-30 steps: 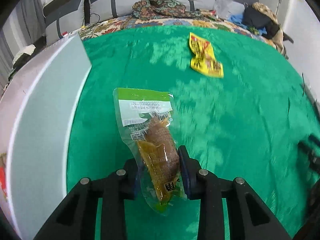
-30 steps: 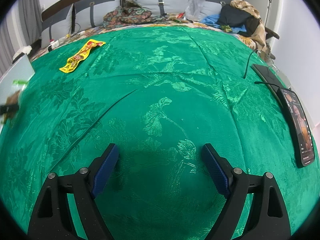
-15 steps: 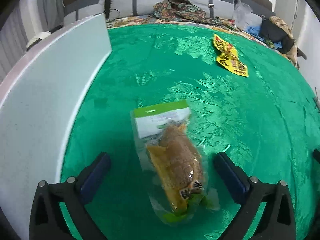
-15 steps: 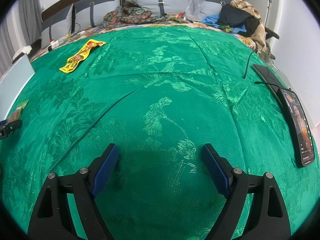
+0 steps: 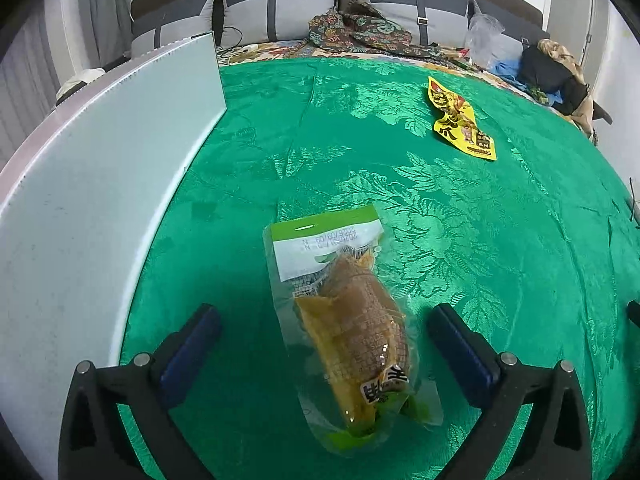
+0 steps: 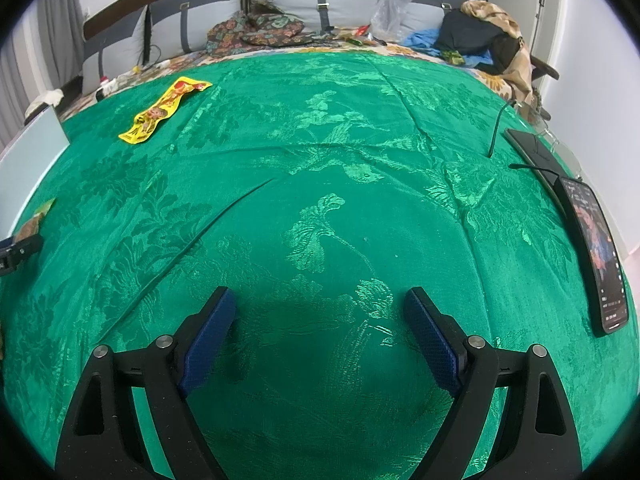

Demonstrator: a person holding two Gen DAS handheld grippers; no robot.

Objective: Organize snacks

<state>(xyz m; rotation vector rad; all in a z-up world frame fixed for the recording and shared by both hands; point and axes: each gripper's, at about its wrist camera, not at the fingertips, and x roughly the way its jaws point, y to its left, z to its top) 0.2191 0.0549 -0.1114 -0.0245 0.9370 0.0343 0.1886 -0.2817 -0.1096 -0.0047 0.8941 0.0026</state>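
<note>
While spread wide above the green damask cloth [image 5: 460, 208], left gripper [image 5: 324, 332] straddles a clear snack pouch [image 5: 344, 320] without touching it; both blue pads [image 5: 192, 344] stand well apart from the wrapper. Pouch lies flat between the jaws, green-and-white label end pointing away, brown filling nearest the fingers. Off to that gripper's left, just beside it, stands a white panel [image 5: 100, 184]. Far ahead and to the right lies a yellow snack packet [image 5: 460, 120], well apart from the pouch.

Right gripper [image 6: 320, 332] likewise spread wide, pinching nothing, only bare cloth between its pads. Yellow packet far ahead to its left; a lit phone [image 6: 600, 252] at the cloth's edge to its right.
</note>
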